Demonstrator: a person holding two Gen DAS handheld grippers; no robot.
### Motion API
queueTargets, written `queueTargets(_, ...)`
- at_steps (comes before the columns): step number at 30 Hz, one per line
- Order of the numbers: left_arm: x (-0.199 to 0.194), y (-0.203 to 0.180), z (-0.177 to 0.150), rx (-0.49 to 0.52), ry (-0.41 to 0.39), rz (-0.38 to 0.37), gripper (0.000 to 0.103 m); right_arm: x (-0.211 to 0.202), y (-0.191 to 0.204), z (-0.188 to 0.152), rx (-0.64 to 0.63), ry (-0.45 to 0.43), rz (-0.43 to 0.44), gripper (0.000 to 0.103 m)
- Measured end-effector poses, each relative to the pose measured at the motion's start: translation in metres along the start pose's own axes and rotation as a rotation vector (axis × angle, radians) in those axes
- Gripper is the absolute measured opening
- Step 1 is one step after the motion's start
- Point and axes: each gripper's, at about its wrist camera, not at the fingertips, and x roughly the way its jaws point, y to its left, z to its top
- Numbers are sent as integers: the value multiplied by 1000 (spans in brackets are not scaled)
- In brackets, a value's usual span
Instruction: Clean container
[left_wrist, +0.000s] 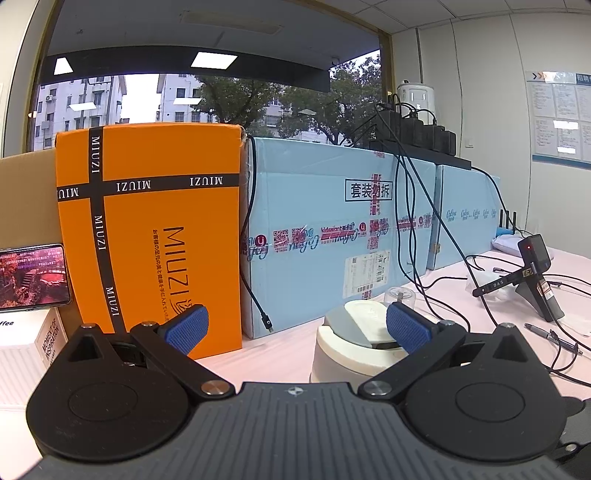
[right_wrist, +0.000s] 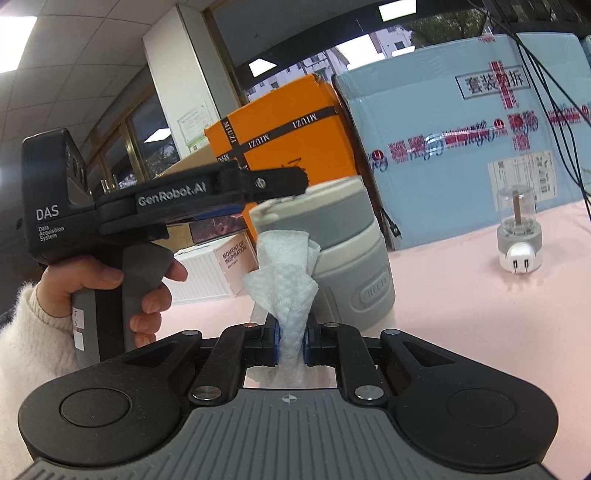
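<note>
crumpled tissue (right_wrist: 286, 284) beside ribbed container (right_wrist: 343, 251)

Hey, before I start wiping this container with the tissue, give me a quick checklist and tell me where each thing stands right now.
1. Tissue clamped in right gripper: ok.
2. Tissue reaching the container: it overlaps the side; contact cannot tell.
3. Left gripper steadying the container: not ok, jaws wide open, only one pad near the lid.
4. Container upright on the table: ok.
5. Lid shut: cannot tell.
6. Space around: ok, plug-in lamp stands well apart.
</note>
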Motion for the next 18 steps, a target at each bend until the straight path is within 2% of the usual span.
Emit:
queueTargets(8,0,3,-1,-17,0,-9,103,13,-14,-11,60,75,0,12)
queueTargets(12,0,-3,1,0,-26,20,103,4,-26,-11,102,51,73,12)
queueTargets(18,-31,-33,-7,-36,-270,95,103,-18,-52,-11,224,-43,189,12)
